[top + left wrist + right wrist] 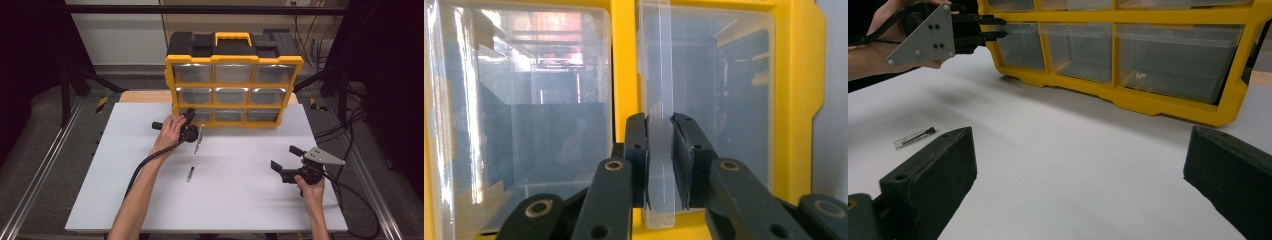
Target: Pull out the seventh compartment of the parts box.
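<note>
High view: yellow organizer (233, 65) with clear drawers stands at the far edge of the white table (240, 200). Left gripper (192, 131) is at the bottom-left drawer (202, 116), held by the left hand (170, 132). A small pen-like piece (190, 173) lies on the table, mid-front, apart from both grippers. Right gripper (284, 162) is at the right side of the table, jaws wide apart, holding nothing. Left gripper view: jaws nearly closed, pinching the clear drawer handle (659, 100) between the pads; yellow frame on both sides. Right gripper view: own jaws spread wide over bare table; left gripper (998, 28) seen at the organizer's (1158, 100) bottom corner drawer; pen-like piece (914, 138) lies left.
</note>
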`<state>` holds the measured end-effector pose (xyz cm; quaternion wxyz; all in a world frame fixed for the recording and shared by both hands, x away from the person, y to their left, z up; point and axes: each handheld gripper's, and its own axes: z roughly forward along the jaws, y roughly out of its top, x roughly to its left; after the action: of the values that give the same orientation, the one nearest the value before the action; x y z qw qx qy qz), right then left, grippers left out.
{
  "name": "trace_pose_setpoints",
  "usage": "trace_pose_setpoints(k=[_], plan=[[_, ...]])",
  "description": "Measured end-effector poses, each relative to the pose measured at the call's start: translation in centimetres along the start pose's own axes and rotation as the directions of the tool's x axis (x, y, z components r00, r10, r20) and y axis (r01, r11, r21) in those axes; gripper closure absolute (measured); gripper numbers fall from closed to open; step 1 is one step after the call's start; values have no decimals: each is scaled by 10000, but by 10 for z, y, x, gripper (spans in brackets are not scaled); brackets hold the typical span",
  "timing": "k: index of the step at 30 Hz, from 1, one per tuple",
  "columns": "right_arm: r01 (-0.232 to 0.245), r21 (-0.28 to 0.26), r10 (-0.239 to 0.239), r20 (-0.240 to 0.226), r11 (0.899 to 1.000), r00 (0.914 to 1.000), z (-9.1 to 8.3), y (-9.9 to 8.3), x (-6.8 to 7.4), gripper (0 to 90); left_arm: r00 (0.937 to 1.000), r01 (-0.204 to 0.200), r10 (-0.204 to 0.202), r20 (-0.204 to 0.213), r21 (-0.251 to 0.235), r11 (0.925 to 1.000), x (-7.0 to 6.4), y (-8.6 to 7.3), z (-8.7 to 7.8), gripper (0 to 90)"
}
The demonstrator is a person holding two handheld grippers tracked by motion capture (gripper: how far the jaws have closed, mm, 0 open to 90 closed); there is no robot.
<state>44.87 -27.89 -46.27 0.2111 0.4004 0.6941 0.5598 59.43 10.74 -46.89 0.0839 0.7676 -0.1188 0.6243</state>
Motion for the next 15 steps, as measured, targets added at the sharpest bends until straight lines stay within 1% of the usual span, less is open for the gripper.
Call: trace_pose_setpoints(k=[2,3,9,12,15], plan=[[1,-4,-1,5,10000,10000,0,0,0,13,10000,33,-34,-25,-26,10000,0,0,-1,775],[10,-4,-10,1,10000,10000,0,0,0,13,10000,-44,44,-44,-31,10000,0,0,-1,775],[-2,-4,2,11,10000,10000,0,0,0,13,10000,-55,55,-21,-121,9999,1,0,-4,776],[0,-3,0,4,10000,10000,0,0,0,13,10000,38,-37,40,-178,9998,1,0,-6,776],[-1,-11,1,-1,10000,10000,0,0,0,13,10000,33,-32,62,-243,9997,1,-1,-9,775]])
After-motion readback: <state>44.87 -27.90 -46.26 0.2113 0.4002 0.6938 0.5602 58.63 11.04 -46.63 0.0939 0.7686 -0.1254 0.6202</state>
